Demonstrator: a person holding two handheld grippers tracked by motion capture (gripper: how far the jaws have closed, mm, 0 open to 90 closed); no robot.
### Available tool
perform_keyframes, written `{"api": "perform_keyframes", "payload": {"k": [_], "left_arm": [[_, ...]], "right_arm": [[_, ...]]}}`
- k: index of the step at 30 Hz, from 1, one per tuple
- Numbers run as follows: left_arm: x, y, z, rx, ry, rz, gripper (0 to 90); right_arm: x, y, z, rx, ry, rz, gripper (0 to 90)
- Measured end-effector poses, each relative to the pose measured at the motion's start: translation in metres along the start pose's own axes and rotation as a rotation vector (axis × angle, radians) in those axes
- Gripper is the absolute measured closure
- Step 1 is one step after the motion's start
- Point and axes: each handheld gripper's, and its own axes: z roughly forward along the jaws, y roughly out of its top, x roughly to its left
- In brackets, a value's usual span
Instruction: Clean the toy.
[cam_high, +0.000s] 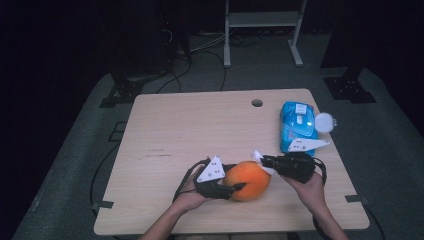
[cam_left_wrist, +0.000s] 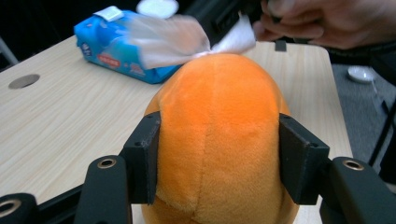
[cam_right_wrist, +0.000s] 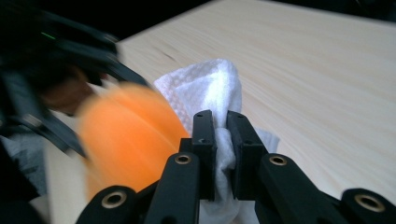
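While I am bracing the orange plush toy (cam_left_wrist: 219, 140) near the front edge of the table (cam_high: 165, 130), my left gripper (cam_high: 235, 188) is clamping it from the side, one jaw pressing into each flank, spread wide because the toy is so fat. Its long axis is running away from my left jaws toward the far side of the table, so the rounded far end is pointing at my right hand (cam_high: 311, 186).

My right gripper (cam_right_wrist: 221, 140) is pinching a white wipe (cam_right_wrist: 210, 91), the jaws nearly closed with the folded cloth bunched between them and a loose flap sticking out ahead. Seen from above, the wipe is meeting the toy at its upper right shoulder, the side away from my left jaws.

That is what the wiping is turning on, I judge: the toy is lying just to the left of my right jaws, so the cloth has to be drawn across the top toward my left gripper. The blue wipes pack (cam_high: 298, 125) is lying well behind, near the table's right edge.
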Motion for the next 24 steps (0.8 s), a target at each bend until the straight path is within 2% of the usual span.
{"api": "perform_keyframes", "payload": {"k": [1, 3, 8, 10, 13, 16, 18, 20, 22, 24], "left_arm": [[0.002, 0.000, -0.001, -0.006, 0.005, -0.012, 40.3], [0.003, 0.001, -0.003, -0.023, 0.004, -0.025, 40.4], [0.008, 0.012, -0.018, -0.082, 0.020, -0.033, 40.5], [0.008, 0.014, -0.021, -0.093, 0.029, -0.032, 40.6], [0.009, 0.015, -0.023, -0.096, 0.032, -0.039, 40.6], [0.014, 0.012, -0.024, -0.086, 0.035, -0.053, 40.6], [0.015, 0.009, -0.022, -0.058, 0.027, -0.051, 40.4], [0.014, 0.007, -0.018, -0.032, 0.026, -0.048, 39.9], [0.010, 0.005, -0.010, -0.008, 0.021, -0.030, 39.4], [0.007, 0.007, -0.007, -0.003, 0.016, -0.013, 39.0]], "right_arm": [[-0.005, -0.002, 0.000, 0.004, -0.008, 0.018, 81.4], [-0.009, -0.004, -0.001, -0.011, 0.009, 0.062, 81.4], [0.010, 0.010, -0.005, -0.095, 0.023, 0.011, 81.6], [0.007, 0.010, -0.004, -0.102, 0.038, 0.031, 81.6], [-0.001, 0.003, 0.003, -0.074, 0.048, 0.067, 81.6], [-0.008, -0.003, 0.012, -0.028, 0.052, 0.111, 81.6], [-0.008, -0.003, 0.014, -0.021, 0.050, 0.109, 81.6], [-0.004, -0.001, 0.014, -0.022, 0.054, 0.100, 81.7], [0.004, 0.004, 0.014, -0.039, 0.078, 0.085, 81.7], [0.016, 0.009, 0.015, -0.049, 0.096, 0.048, 81.6]]}}
